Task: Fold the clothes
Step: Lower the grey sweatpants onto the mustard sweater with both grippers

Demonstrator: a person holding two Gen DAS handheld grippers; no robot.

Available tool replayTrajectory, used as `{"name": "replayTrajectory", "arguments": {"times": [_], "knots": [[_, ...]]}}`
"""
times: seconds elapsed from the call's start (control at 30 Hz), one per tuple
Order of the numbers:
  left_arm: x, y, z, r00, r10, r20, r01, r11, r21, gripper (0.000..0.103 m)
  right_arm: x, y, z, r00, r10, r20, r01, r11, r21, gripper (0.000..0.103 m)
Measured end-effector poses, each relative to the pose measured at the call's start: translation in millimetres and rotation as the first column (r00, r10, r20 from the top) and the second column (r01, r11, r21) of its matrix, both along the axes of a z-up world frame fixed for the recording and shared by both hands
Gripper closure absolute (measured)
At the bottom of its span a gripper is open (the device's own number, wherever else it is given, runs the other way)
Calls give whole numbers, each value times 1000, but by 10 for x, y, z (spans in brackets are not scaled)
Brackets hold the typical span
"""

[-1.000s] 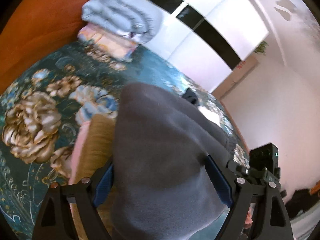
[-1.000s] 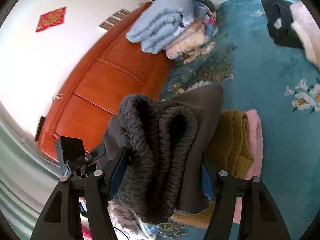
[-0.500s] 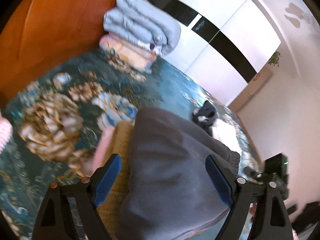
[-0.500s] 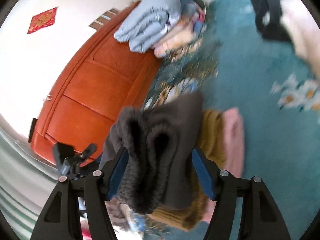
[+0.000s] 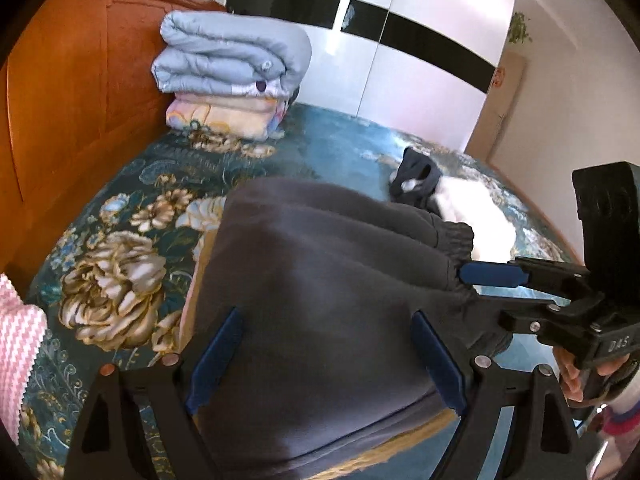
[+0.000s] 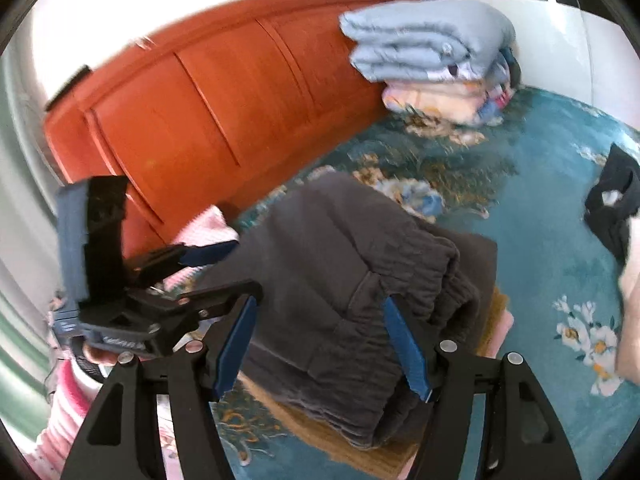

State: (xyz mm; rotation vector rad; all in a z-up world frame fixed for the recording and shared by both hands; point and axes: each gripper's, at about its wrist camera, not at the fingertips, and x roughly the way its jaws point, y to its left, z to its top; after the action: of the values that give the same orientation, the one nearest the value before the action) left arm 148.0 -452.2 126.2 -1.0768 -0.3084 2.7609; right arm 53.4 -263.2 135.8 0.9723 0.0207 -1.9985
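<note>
Folded grey trousers [image 5: 320, 280] [image 6: 340, 280] lie on a mustard sweater [image 6: 496, 304] and a pink garment [image 5: 188, 312], stacked on the floral teal bedspread [image 5: 120, 280]. My left gripper [image 5: 326, 356] straddles one end of the bundle, its fingers wide apart at the sides. My right gripper [image 6: 322, 344] straddles the elastic-waistband end the same way, open. Each gripper shows in the other's view: the right gripper [image 5: 470, 286] at the waistband, the left gripper [image 6: 244, 266] at the far end.
A blue quilt [image 5: 232, 56] on folded blankets leans against the orange wooden headboard [image 5: 80, 100]. A black garment [image 5: 416, 176] and a white one [image 5: 472, 208] lie further out on the bed. A pink-and-white knit [image 5: 20, 344] sits at the left. A hand [image 5: 572, 376] holds the right gripper.
The grey bundle was held up in the air; both grippers have swung level and brought it down flat onto the mustard and pink stack. Finger spacing looks unchanged.
</note>
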Motion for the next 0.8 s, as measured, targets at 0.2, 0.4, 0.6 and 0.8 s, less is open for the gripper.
{"name": "replayTrajectory", "arguments": {"times": [0.2,0.4,0.6,0.8], "knots": [[-93,-35,-117,999,-3,37,2,1000,24,14,-136,-33,-159,998,-37,45,36,999,27,35],[-6,-116,-127,999,52,15,-53,995,79,13,37,163,-122,999,-35,2,36,998,-44,35],[313,103,-13,988,149,-47,-150,988,-26,13,227,370,-108,998,-37,-43,32,994,-109,35],[369,421,-48,986,147,-75,-159,970,-186,12,267,384,-313,999,-46,-30,44,997,-66,35]]}}
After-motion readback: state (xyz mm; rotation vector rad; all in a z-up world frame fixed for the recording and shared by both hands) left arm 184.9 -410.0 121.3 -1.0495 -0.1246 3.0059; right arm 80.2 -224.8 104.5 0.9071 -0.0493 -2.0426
